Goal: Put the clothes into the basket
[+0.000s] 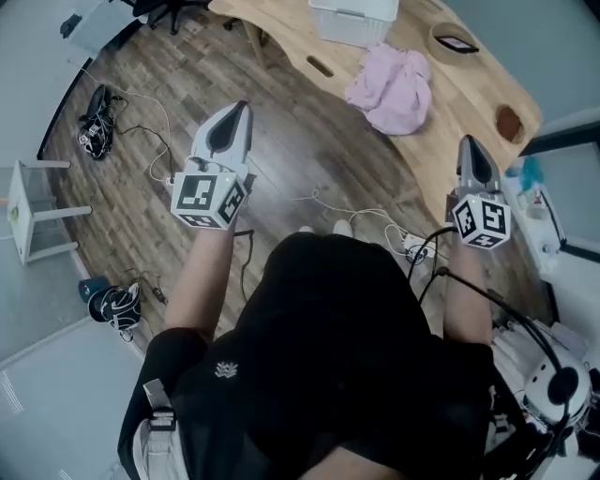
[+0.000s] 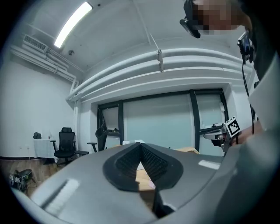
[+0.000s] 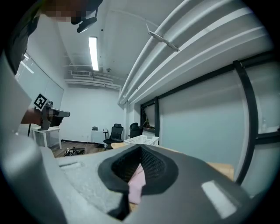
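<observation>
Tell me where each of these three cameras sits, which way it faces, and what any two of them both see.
Head view: on the person's head, facing steeply down at the table, pink clothes and basket; shows torso, forearms, left gripper, right gripper.
Left gripper view: on the left gripper, facing level toward the windows; its shut jaws fill the foreground.
Right gripper view: on the right gripper, facing along the table; its shut jaws show.
Shared: each gripper view sees the other gripper; head and right gripper views share clothes and basket.

Lit coolly, evenly by the ceiling strip light (image 2: 73, 24); glaring just around it; bent, darkened at frame corners beyond it.
</observation>
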The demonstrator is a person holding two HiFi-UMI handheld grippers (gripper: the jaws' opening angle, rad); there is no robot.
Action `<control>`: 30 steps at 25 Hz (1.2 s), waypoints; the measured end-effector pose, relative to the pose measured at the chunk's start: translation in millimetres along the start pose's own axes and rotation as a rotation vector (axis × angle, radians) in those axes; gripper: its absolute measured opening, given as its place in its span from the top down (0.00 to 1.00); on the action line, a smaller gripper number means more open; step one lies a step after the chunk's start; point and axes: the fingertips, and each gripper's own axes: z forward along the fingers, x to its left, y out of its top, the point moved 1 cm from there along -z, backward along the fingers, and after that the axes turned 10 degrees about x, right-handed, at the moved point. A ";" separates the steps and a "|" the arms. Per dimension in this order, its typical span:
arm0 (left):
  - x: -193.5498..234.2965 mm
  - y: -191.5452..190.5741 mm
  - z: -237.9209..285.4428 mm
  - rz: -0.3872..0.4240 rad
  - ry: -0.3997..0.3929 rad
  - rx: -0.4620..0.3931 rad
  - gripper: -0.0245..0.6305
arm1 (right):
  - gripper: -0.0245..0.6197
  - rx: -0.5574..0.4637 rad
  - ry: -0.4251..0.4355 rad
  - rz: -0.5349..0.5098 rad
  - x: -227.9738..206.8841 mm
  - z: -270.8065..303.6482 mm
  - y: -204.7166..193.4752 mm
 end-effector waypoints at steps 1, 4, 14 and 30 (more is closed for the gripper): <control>-2.4 -1.7 2.2 0.002 0.008 0.005 0.95 | 0.96 -0.004 0.012 0.010 -3.3 4.5 -2.6; -7.0 -10.0 6.1 -0.012 0.029 0.021 0.95 | 0.96 -0.002 0.037 0.046 -11.5 17.8 -13.7; 22.0 -11.0 65.3 -0.025 0.031 0.026 0.95 | 0.96 0.031 0.033 0.060 -21.3 79.2 -18.5; 150.8 34.5 310.1 0.047 -0.226 0.032 0.95 | 0.96 0.126 -0.157 0.114 -32.2 264.8 31.1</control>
